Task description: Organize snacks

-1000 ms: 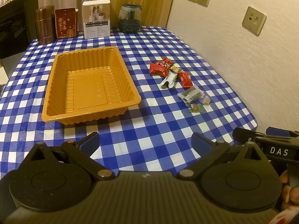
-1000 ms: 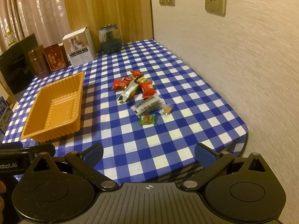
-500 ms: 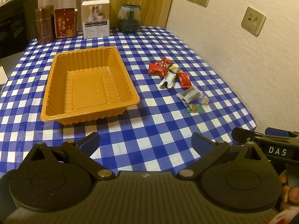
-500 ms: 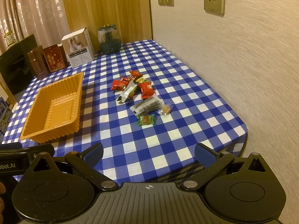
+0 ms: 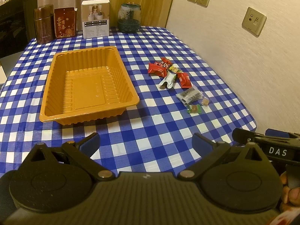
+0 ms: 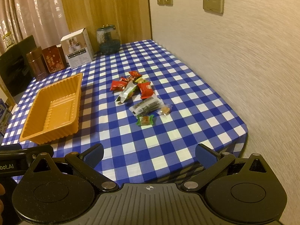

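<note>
While both grippers hang over the near edge of the table, neither holds anything: the left gripper has its blue fingers spread wide, and the right gripper is spread just as wide, w/ only checked cloth showing between the tips. The blue-and-white tablecloth covers the whole top. An orange tray sits on the left side of the table, bare inside, its ribbed walls upright. Well apart from it, to the right, lies a loose cluster of snacks. At the far end of the cluster are red packets, one overlapped by a silver-and-green pouch lying flat; another red packet is just beside it on the right. Nearer comes a clear pack w/ dark contents, then two small wrapped sweets: a green-wrapped candy nearest the grippers and a clear-wrapped brown one to its right. Whether the clear pack touches the sweets is hard to tell at this res. Along the far edge stand a brown tin, a red box, a white carton and a glass jar. Wall sockets sit on the right wall. In the left wrist view, part of the other tool, marked DAS, and a bit of a hand show at the right edge.
</note>
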{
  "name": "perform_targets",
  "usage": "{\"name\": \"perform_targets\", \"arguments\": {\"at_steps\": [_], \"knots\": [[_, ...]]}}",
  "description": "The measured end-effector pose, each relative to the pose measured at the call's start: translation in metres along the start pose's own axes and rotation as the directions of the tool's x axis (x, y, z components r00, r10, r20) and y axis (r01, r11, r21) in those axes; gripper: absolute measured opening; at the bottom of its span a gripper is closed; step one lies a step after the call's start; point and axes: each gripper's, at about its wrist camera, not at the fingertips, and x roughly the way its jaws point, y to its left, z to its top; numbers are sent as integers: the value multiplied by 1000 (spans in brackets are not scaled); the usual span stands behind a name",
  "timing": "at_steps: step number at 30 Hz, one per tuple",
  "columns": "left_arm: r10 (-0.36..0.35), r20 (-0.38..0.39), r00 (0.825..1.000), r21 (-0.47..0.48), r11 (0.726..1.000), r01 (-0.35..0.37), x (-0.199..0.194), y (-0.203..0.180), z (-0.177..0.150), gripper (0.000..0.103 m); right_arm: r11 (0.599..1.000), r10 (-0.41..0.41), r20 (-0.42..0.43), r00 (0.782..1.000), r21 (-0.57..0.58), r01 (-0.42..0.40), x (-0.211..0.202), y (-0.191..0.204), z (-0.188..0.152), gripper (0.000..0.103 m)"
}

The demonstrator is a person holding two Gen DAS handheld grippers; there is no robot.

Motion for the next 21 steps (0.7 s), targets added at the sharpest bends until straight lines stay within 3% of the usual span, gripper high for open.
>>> {"name": "perform_targets", "arguments": {"at_steps": [10,17,18,20,21], "knots": [[-68,-19,998,-24,997,67,28,-1,7,103,998,-40,19,999,54,38,17,-22,-2,103],[-135,5,991,50,990,135,69,-20,15,103,996,-62,41,997,60,59,48,-50,7,102],[-137,11,991,61,989,136,76,-25,16,103,996,-68,47,997,60,65,52,-54,8,101],[-136,28,990,72,988,134,92,-35,18,103,996,-71,49,996,62,68,64,-64,11,82],[-132,32,991,74,989,130,99,-38,19,103,996,-66,44,997,67,63,70,-69,13,81]]}}
